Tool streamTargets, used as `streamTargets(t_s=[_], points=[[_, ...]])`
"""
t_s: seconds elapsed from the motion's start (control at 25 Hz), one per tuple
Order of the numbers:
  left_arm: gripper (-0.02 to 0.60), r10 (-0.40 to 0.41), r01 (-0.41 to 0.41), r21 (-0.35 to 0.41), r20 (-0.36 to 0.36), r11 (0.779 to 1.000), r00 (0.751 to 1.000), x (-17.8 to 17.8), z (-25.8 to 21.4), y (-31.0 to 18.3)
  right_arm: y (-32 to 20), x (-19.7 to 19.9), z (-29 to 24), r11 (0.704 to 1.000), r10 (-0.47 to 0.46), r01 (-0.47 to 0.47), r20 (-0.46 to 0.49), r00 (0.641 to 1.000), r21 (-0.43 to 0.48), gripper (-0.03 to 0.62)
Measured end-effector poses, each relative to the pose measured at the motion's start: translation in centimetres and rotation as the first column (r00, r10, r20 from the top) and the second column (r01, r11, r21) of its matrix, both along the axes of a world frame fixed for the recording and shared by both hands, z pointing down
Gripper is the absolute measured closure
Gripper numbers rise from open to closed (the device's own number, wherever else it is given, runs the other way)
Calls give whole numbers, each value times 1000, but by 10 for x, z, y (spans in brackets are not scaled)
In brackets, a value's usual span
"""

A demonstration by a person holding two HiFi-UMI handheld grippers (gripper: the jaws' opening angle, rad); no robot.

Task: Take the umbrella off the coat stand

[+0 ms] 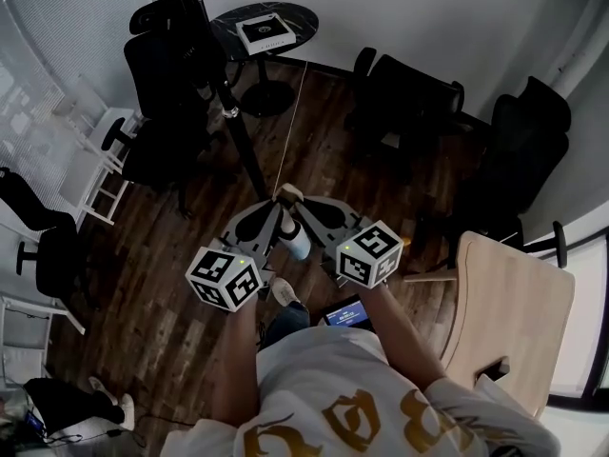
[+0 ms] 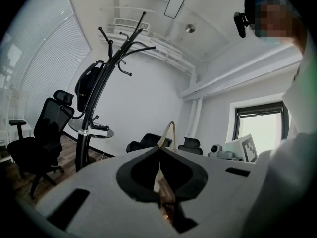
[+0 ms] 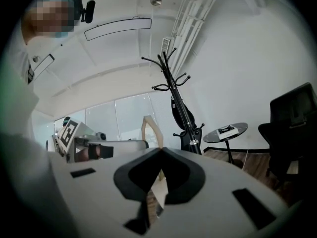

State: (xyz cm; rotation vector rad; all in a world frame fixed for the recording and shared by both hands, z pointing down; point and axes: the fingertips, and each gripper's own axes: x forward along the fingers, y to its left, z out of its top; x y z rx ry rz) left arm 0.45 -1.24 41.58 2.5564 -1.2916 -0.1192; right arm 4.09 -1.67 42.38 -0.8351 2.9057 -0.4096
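The black coat stand (image 1: 238, 131) rises at the upper left of the head view, a few steps ahead of me. A black folded umbrella (image 2: 87, 89) hangs high against its pole in the left gripper view. It shows again as a long dark umbrella (image 3: 181, 111) along the stand (image 3: 171, 83) in the right gripper view. My left gripper (image 1: 277, 202) and right gripper (image 1: 298, 202) are side by side at mid-frame, tips nearly touching each other. Both are far short of the stand. The left gripper (image 2: 159, 149) and right gripper (image 3: 159, 149) each have jaws shut with nothing held.
A round black table (image 1: 295, 15) with a white box (image 1: 265, 32) stands behind the stand. Black office chairs (image 1: 409, 98) sit at the right and one (image 1: 162, 65) beside the stand. A light wooden chair (image 1: 519, 303) is at my right, white folding chairs (image 1: 95, 174) at the left.
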Motion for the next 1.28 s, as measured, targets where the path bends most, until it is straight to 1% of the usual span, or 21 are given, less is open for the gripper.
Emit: streamTargets(t_s=[0.28,0.52,1.28], points=[[558,-5,5,-15,-19,1000,1000,2,7,1,6,1,7,1000,-10,10,-22,1000,-12,580],[558,-6,6,2,-35,1000,999,4,0,0,5,4,-1,1000,-9,9,-21,1000,5,580],[558,31,-31,-10,-31,999,999,12,3,-2,1,13,4,1000,31,-31,-55,998,5,580]])
